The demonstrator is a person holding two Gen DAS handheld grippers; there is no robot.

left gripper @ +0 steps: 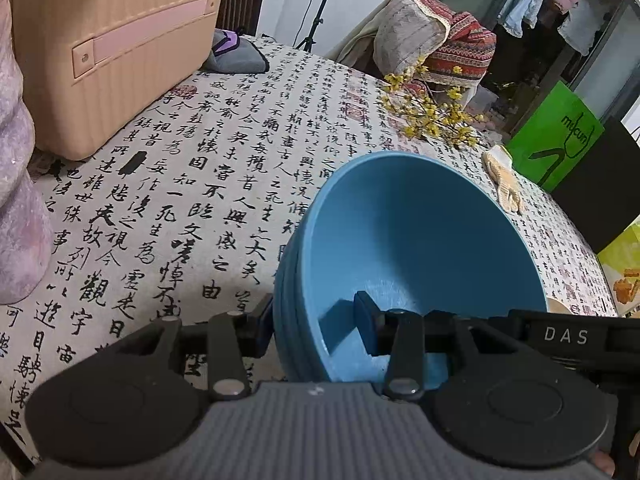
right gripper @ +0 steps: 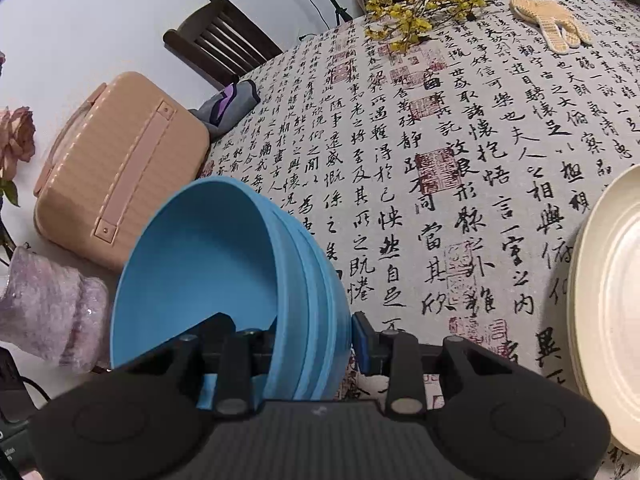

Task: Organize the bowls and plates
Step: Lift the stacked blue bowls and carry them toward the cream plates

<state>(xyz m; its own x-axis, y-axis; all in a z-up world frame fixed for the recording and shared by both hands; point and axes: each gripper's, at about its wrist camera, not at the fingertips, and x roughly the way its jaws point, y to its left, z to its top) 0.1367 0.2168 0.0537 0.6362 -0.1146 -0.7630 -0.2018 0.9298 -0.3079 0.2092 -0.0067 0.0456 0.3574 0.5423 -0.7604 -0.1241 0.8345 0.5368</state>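
A stack of several nested blue bowls (left gripper: 420, 232) hangs tilted above the calligraphy-print tablecloth (left gripper: 200, 184), gripped by both tools on opposite sides. My left gripper (left gripper: 316, 324) is shut on the stack's wall, one finger inside the top bowl and one outside. In the right wrist view the same blue bowls (right gripper: 192, 256) sit in my right gripper (right gripper: 310, 344), which is shut on the opposite wall in the same way. A stack of cream plates (right gripper: 612, 300) rests on the tablecloth (right gripper: 460, 140) at the right edge.
A peach case (right gripper: 120, 184) and a grey cloth (right gripper: 228, 104) lie at the far left, beside a purple vase (right gripper: 52, 304). Yellow flower sprigs (right gripper: 416, 8) and a knitted glove (right gripper: 548, 16) lie at the far side. A dark chair (right gripper: 224, 44) stands behind the table.
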